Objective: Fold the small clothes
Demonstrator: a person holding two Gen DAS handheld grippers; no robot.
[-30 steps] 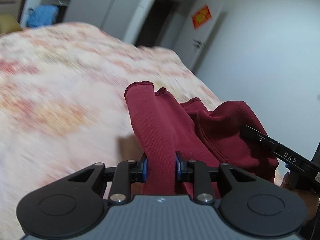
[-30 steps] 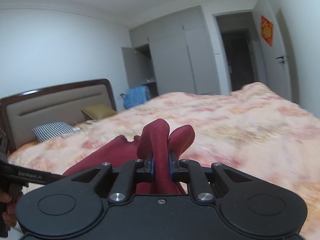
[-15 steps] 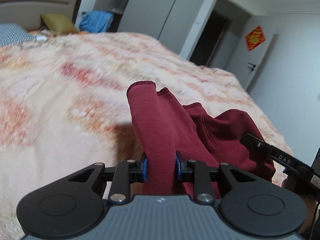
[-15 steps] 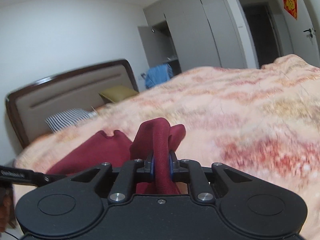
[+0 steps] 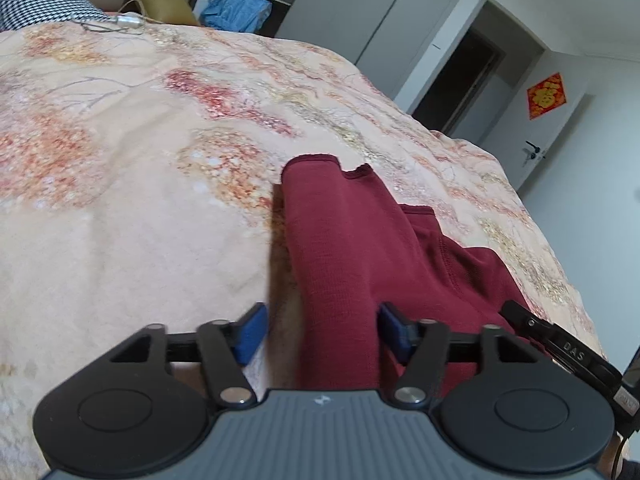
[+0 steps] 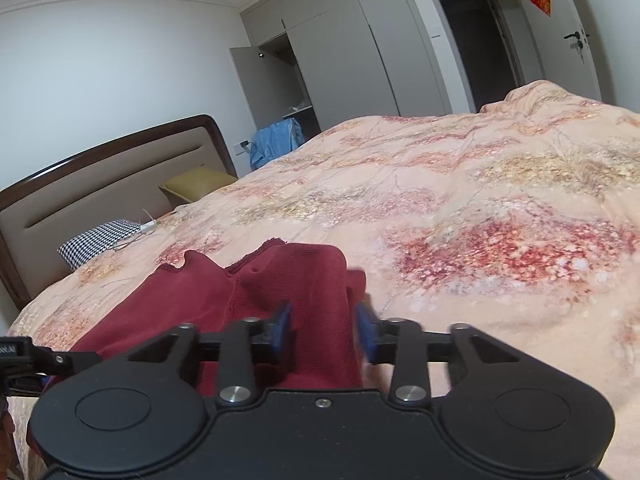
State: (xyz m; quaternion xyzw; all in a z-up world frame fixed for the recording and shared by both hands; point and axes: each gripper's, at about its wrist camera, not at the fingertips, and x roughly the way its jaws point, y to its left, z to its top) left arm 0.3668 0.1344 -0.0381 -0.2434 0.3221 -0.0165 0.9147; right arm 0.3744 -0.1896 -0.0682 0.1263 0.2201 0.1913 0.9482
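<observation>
Left wrist view, left gripper (image 5: 318, 326): jaws just opened; dark red garment (image 5: 352, 248) between them, unpinched.
Right gripper (image 6: 323, 330): jaws just parted, cloth between.
Garment: near bed edge on floral bedspread (image 5: 120, 168).
Risk: pads snag cloth, undoing fold.

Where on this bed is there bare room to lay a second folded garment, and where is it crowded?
Free: the wide quilt left of the red garment, up to the pillows; also the quilt to its right, toward the door. Crowded: the near edge, where the left claw and right claw stand open around garment folds.
</observation>
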